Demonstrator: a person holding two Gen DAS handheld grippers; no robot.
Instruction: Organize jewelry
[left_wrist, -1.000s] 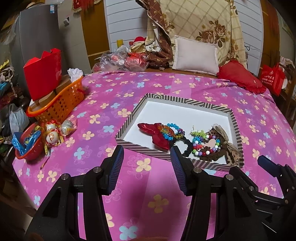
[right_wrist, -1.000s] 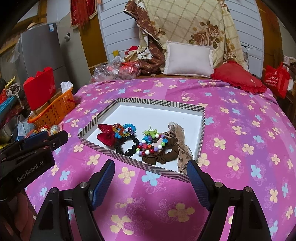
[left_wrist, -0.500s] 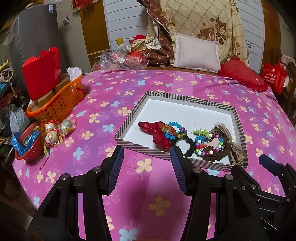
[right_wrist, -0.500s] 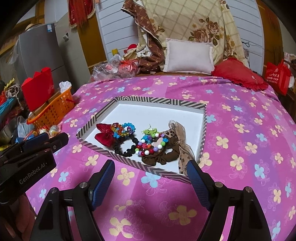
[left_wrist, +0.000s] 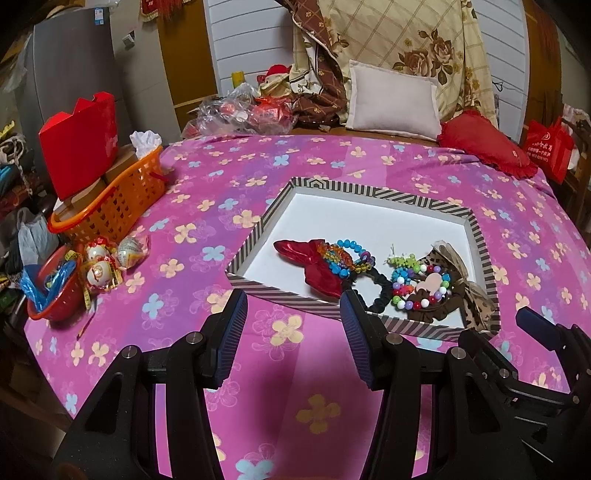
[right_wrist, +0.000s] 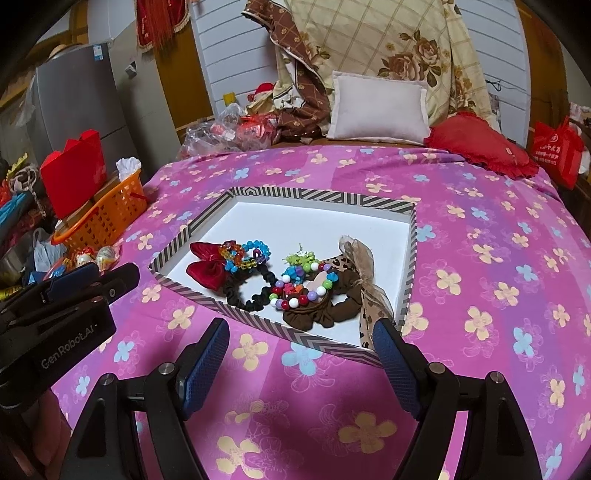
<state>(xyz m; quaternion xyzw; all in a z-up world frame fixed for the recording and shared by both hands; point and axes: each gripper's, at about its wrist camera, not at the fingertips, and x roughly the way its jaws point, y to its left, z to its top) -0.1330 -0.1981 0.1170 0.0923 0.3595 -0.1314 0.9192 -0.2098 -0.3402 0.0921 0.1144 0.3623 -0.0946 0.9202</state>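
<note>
Pink floral bedspread (left_wrist: 295, 177) covers the work surface. At 9 o'clock: red bowl (left_wrist: 55, 295), wrapped eggs (left_wrist: 99, 266), orange basket (left_wrist: 110, 206) carrying a red box (left_wrist: 81, 144). Centre: striped tray (left_wrist: 369, 190), white inside. Jewelry is bunched at the tray's near edge: red bow (left_wrist: 314, 266) touching a black scrunchie (left_wrist: 380, 291), bead bracelets (left_wrist: 417, 284) on top of a brown scrunchie (right_wrist: 314, 314), leopard ribbon (left_wrist: 476, 299) at 3 o'clock against the wall. Left gripper (left_wrist: 291, 332) open, empty, above cloth at 6 o'clock, just short of the tray. Right gripper (right_wrist: 299, 365) open wide, empty, just beside the tray's near rim.
</note>
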